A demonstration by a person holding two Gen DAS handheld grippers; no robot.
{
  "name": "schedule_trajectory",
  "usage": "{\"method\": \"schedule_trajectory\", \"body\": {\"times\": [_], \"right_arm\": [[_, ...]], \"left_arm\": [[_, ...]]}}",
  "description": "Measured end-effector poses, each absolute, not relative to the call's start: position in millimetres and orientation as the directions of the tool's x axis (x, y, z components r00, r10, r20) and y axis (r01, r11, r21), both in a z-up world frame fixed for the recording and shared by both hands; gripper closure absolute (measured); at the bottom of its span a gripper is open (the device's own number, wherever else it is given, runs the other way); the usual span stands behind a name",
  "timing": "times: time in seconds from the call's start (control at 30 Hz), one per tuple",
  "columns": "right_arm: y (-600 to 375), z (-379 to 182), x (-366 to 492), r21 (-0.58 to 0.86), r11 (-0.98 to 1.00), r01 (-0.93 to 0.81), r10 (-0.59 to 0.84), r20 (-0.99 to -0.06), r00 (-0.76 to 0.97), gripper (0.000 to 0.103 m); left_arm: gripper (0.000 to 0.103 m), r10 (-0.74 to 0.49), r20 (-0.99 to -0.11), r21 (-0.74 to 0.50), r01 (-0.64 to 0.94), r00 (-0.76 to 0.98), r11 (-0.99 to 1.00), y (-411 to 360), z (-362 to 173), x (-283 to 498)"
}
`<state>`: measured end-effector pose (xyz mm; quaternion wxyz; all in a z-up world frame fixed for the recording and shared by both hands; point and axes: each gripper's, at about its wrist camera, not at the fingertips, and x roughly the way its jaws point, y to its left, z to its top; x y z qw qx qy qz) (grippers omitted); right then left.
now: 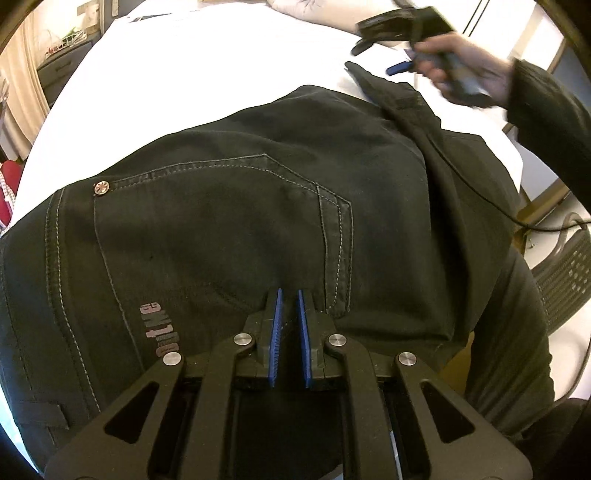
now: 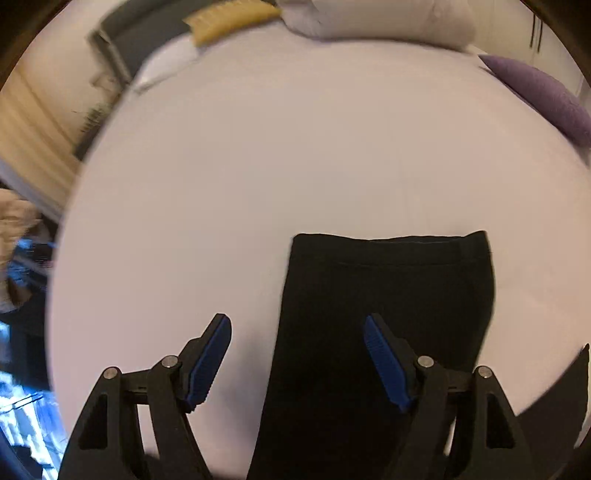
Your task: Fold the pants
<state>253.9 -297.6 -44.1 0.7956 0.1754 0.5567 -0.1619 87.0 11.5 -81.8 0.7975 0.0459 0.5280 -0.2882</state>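
Pressing my left hand-held gripper point(image 1: 290, 291) — fingers together — onto the black pants point(image 1: 221, 206); right hand-held gripper point(image 2: 297, 325) spread wide over the bed point(image 2: 258, 166).

Left claw point(image 1: 290, 291) on black pants point(image 1: 221, 221)
Its blue pads stood nearly together over the back pocket; the right claw point(image 1: 397, 55) hovered far right, above the white bed point(image 1: 207, 74).

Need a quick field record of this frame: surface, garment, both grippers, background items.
surface: white bed sheet
garment: black pants, back pocket side up, spread on the sheet
pant leg end: hem lies flat on the sheet
left gripper: jaws nearly closed, tips at the pants fabric by the pocket seam; grip on cloth not clear
right gripper: jaws wide open, nothing between them, above the leg's edge
background: white pillow, purple cushion
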Motion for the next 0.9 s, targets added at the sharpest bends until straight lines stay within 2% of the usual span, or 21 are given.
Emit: {"method": "schedule_trajectory", "body": {"times": [0.1,0.13,0.2,0.23,0.27,0.3,0.33,0.47,0.67,0.8,0.9], "right_arm": [[-299.9,-70.7,266.3,0.019,0.871,0.491,-0.115,-0.963,0.242,0.025],[-300.2,-72.4,266.2,0.017,0.868,0.497,-0.133,-0.955,0.264,0.022],[-300.7,-71.3,265.3,0.029,0.87,0.492,-0.139,-0.943,0.301,0.025],[-301.4,-69.6,264.0,0.038,0.873,0.486,-0.135,-0.939,0.317,0.036],[-303.2,-67.1,262.5,0.04,0.877,0.479,-0.137,-0.935,0.328,0.057],[-307.5,-64.6,259.8,0.053,0.876,0.479,-0.127,-0.933,0.336,0.071],[-312.8,-63.3,253.4,0.098,0.868,0.487,-0.089,-0.934,0.347,0.094],[-350.0,-41.3,214.9,0.286,0.789,0.544,-0.006,-0.882,0.472,0.097],[-405.1,15.8,88.9,0.555,0.625,0.548,0.004,-0.705,0.709,0.097],[-467.9,14.8,-11.6,0.701,0.474,0.533,-0.037,-0.589,0.808,0.097],[-495.1,-8.2,-88.4,0.744,0.343,0.573,-0.103,-0.576,0.811,0.097]], "left_arm": [[0.094,-0.418,-0.866,-0.242,0.501,0.275,0.831,10.7,-85.3,86.7],[0.094,-0.42,-0.865,-0.245,0.5,0.274,0.83,12.4,-85.5,87.8],[0.095,-0.423,-0.864,-0.248,0.5,0.273,0.83,20.0,-84.5,85.4],[0.095,-0.424,-0.864,-0.249,0.5,0.273,0.829,20.9,-84.4,85.4],[0.095,-0.424,-0.864,-0.248,0.501,0.273,0.829,21.5,-85.0,82.4],[0.095,-0.422,-0.864,-0.245,0.503,0.274,0.829,21.5,-84.8,81.5],[0.094,-0.419,-0.865,-0.239,0.506,0.276,0.828,21.6,-84.5,81.2],[0.095,-0.394,-0.872,-0.2,0.521,0.292,0.83,14.9,-83.6,76.1],[0.095,-0.374,-0.877,-0.173,0.529,0.301,0.831,7.6,-83.6,72.3],[0.095,-0.371,-0.88,-0.171,0.531,0.296,0.83,5.6,-84.1,72.6],[0.094,-0.365,-0.884,-0.167,0.531,0.292,0.831,3.4,-83.7,73.5]]}}
